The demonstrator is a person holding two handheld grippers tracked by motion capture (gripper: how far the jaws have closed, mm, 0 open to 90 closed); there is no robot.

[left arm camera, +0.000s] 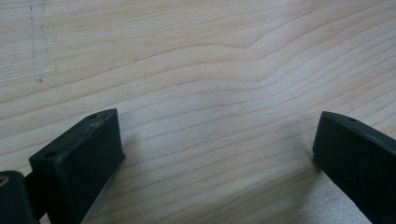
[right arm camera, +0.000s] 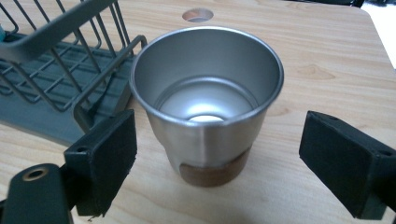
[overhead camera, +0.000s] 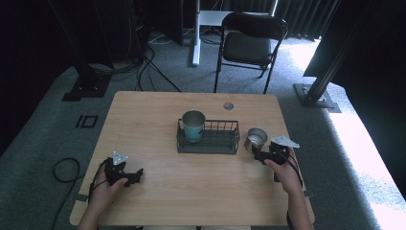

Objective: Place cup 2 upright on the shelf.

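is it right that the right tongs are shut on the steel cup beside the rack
Not quite. In the right gripper view the right tongs are open: both jaws stand apart from the steel cup, one on each side, touching nothing. The cup does stand on the table beside the rack.

High view looks down on the table (overhead camera: 158, 182); both gripper views sit close above its wood
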